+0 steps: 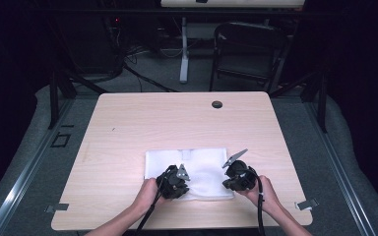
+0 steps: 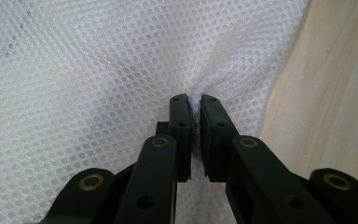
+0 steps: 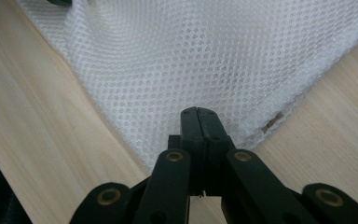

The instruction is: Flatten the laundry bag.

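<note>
A white mesh cloth (image 1: pixel 202 164) lies folded flat on the near half of the wooden table (image 1: pixel 142 118). My left gripper (image 1: pixel 174 184) bears on its near left part; in the left gripper view the left gripper (image 2: pixel 195 100) is shut, and the mesh cloth (image 2: pixel 98 70) puckers into a fold between the jaws. My right gripper (image 1: pixel 236 179) is at the cloth's near right corner. In the right gripper view the right gripper (image 3: pixel 198 111) is shut on the edge of the mesh cloth (image 3: pixel 205 51), close to its corner. A hand holds each gripper from the near side.
A round cable hole (image 1: pixel 217 104) sits near the table's far edge. Metal clips (image 1: pixel 306 204) are fixed at the near corners. Behind the table stand a dark chair (image 1: pixel 246 49) and a desk leg (image 1: pixel 183 54) on grey floor.
</note>
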{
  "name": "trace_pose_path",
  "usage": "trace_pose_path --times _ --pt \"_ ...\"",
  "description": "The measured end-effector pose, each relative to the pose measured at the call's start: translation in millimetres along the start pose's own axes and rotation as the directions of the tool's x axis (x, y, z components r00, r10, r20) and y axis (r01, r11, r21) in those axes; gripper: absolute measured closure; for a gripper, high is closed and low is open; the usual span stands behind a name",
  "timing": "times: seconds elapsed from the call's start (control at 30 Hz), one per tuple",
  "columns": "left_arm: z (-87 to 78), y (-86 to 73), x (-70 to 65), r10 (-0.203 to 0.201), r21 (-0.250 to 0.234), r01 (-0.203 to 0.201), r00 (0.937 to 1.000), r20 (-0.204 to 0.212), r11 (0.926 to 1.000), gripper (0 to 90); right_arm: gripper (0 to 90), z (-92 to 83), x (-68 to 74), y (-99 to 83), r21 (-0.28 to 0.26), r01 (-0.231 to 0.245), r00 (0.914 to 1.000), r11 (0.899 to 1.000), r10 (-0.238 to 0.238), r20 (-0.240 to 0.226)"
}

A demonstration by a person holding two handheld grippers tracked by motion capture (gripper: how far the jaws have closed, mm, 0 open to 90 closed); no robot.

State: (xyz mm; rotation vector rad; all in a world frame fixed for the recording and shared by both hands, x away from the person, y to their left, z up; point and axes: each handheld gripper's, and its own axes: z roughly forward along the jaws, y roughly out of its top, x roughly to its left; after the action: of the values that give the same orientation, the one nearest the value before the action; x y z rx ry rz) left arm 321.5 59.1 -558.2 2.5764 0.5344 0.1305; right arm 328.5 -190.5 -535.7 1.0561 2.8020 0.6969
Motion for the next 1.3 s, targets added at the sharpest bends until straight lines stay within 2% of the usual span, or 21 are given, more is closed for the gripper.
trace_pose_path --times 0.07,0.1,0.13,0.2,0.27,0.33,0.47,0.5,0.57,0.6,0.63,0.7,0.77,0.8,0.93,1.03,1.13,1.2,1.3 --pt "-0.4 0.3 0.2 -0.001 -0.003 0.001 1.0000 0.003 1.0000 86.1 90.0 -5.4 3.1 -0.1 -0.018 0.013 0.9998 1.000 -0.013 0.013" --pt "-1.0 0.4 1.0 0.000 -0.003 0.000 1.0000 0.005 1.0000 86.7 90.0 -12.1 8.8 -0.3 -0.044 0.029 0.9995 0.999 -0.028 0.017" --pt "-2.4 0.7 2.3 -0.014 -0.012 0.014 0.9998 0.015 0.9998 86.8 90.0 -15.4 13.0 -0.4 -0.054 0.032 0.9994 0.998 -0.031 0.016" --pt "-3.1 1.0 3.1 -0.014 -0.011 0.014 0.9998 0.016 0.9998 86.8 90.0 -19.3 21.6 -0.6 -0.080 0.051 0.9987 0.996 -0.051 0.006" --pt "-4.3 1.5 4.6 -0.023 -0.022 0.023 0.9995 0.021 0.9995 86.9 90.0 -19.1 29.6 0.0 -0.088 0.087 0.9962 0.992 -0.087 -0.003" --pt "-7.1 2.9 5.6 -0.029 -0.035 0.030 0.9994 0.020 0.9989 86.8 90.0 -14.9 38.3 1.0 -0.087 0.106 0.9942 0.991 -0.107 -0.007" --pt "-10.2 4.6 6.6 -0.037 -0.056 0.038 0.9992 0.014 0.9977 86.8 90.0 -5.2 51.1 6.0 -0.070 0.171 0.9849 0.983 -0.173 -0.015" --pt "-11.7 5.3 7.6 -0.040 -0.059 0.041 0.9991 0.016 0.9974 86.8 90.0 -5.2 51.1 6.0 -0.070 0.171 0.9849 0.983 -0.173 -0.015" --pt "-14.7 6.5 9.4 -0.046 -0.069 0.047 0.9989 0.014 0.9965 86.8 90.0 3.2 58.3 10.0 -0.064 0.214 0.9766 0.975 -0.215 -0.004" --pt "-16.3 6.9 10.1 -0.051 -0.080 0.052 0.9986 0.014 0.9955 86.8 90.0 3.2 58.3 10.0 -0.064 0.214 0.9766 0.975 -0.215 -0.004" --pt "-17.9 7.4 10.8 -0.053 -0.083 0.054 0.9985 0.013 0.9951 86.8 90.0 10.9 60.9 11.4 -0.062 0.218 0.9757 0.974 -0.219 -0.003" --pt "-19.4 8.0 11.7 -0.059 -0.097 0.060 0.9982 0.013 0.9935 86.8 90.0 17.7 63.2 12.9 -0.051 0.245 0.9695 0.968 -0.244 0.020" --pt "-20.0 8.6 11.8 -0.059 -0.094 0.060 0.9982 0.014 0.9938 86.8 90.0 20.9 63.9 13.5 -0.058 0.243 0.9700 0.968 -0.242 0.023" --pt "-20.1 8.7 12.3 -0.052 -0.091 0.054 0.9985 0.017 0.9944 86.8 90.0 22.6 63.5 14.4 -0.055 0.253 0.9671 0.966 -0.252 0.036" --pt "-17.4 9.3 12.5 -0.047 -0.084 0.048 0.9986 0.024 0.9953 86.8 90.0 31.0 62.1 15.1 -0.081 0.259 0.9642 0.962 -0.252 0.082" --pt "-14.7 9.9 11.5 -0.052 -0.083 0.055 0.9980 0.036 0.9951 86.8 90.0 37.2 59.8 16.0 -0.066 0.258 0.9629 0.964 -0.251 0.098" --pt "-14.8 10.4 11.1 -0.040 -0.074 0.042 0.9987 0.030 0.9963 86.8 90.0 40.6 57.7 15.5 -0.054 0.256 0.9632 0.965 -0.250 0.100" --pt "-15.3 10.4 10.9 -0.041 -0.076 0.043 0.9987 0.031 0.9962 86.8 90.0 40.3 57.4 15.8 -0.046 0.259 0.9621 0.965 -0.253 0.101" --pt "-15.9 10.7 10.2 -0.049 -0.083 0.051 0.9985 0.023 0.9953 86.9 90.0 39.8 57.4 15.9 -0.041 0.245 0.9653 0.969 -0.240 0.102"
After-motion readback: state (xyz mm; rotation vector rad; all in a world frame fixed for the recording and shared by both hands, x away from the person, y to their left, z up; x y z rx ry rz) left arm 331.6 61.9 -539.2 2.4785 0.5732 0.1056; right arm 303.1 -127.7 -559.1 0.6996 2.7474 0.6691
